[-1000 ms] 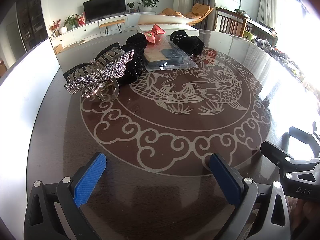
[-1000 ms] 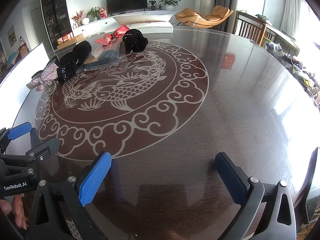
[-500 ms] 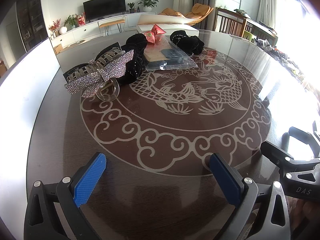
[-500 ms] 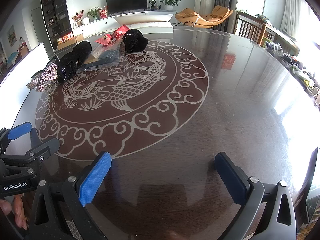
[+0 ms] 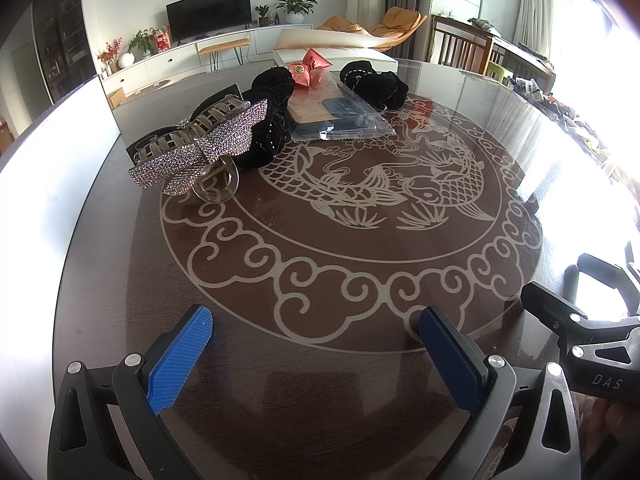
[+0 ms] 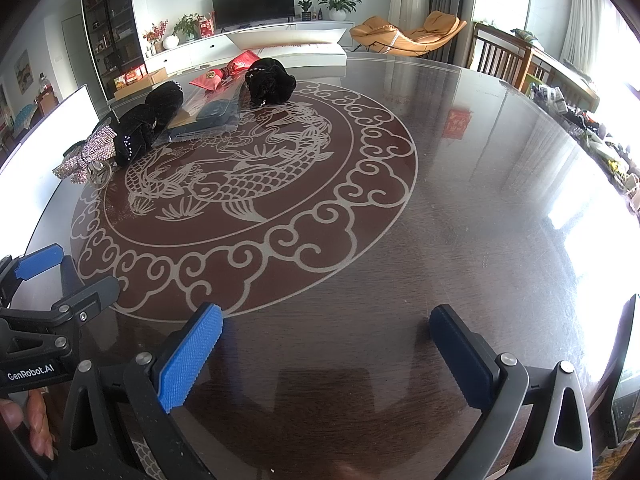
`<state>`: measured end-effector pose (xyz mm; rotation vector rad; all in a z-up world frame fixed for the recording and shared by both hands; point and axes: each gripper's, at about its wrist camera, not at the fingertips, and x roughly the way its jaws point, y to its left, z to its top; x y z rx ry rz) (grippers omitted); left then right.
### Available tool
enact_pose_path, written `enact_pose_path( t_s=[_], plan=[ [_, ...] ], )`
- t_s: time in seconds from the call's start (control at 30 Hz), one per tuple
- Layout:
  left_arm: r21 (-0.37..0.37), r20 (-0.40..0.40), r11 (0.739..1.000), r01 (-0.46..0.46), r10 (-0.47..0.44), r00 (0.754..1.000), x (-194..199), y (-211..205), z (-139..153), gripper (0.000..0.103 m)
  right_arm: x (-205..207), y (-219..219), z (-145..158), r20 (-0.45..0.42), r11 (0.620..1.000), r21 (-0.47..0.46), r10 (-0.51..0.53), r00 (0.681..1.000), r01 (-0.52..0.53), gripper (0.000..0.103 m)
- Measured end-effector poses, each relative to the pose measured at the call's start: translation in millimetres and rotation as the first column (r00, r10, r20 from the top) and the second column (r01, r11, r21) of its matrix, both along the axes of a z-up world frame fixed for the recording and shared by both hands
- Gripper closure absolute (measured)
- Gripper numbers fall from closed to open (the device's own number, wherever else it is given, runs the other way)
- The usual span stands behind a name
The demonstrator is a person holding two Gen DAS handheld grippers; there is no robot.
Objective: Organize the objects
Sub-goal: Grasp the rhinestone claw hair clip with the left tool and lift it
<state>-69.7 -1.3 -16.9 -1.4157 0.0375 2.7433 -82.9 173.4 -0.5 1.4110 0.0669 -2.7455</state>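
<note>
The jaws of the left gripper [image 5: 316, 344] are being held wide apart with nothing between them, low over the near edge of the round tabletop [image 5: 360, 400], and the jaws of the right gripper [image 6: 326, 344] are likewise being held spread and empty, just beside the left one at its 3 o'clock side. The things to be organized are being seen clustered at the far side of the tabletop, toward 11 o'clock from the left gripper: a rhinestone bow hair claw [image 5: 200, 148] is being rested nearest, touching a black velvet scrunchie [image 5: 268, 120] behind it. A clear plastic packet [image 5: 340, 116] is being laid flat at 12 o'clock, between that scrunchie and a second black scrunchie [image 5: 376, 84], with a red bow ornament [image 5: 310, 66] lying at the packet's far end. A carp pattern [image 5: 384, 184] is being shown across the tabletop's centre, between the grippers and the cluster.
</note>
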Motion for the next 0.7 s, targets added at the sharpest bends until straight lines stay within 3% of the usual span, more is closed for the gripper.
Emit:
enact_pose_path(
  t_s=[0.33,0.5,0.7],
  plan=[
    [-0.01,0.023,1.0,0.02,-0.019,1.0,-2.3,-0.3,2.0,0.0,0.2,-0.1,0.1,0.0,1.0,0.0,0.001,1.0,-0.001,0.0],
    [-0.1,-0.088,0.994,-0.035,0.027,0.996,-17.9,-23.9,46.0,0.0,0.8,0.0,0.3,0.0,1.0,-0.002,0.001,1.0,-0.001,0.0],
    [-0.211,0.02,0.977,0.001,0.003,1.0,-75.3,-45.0,49.8,0.0,1.0,-0.5,0.4,0.0,1.0,-0.002,0.001,1.0,-0.001,0.0]
  ],
)
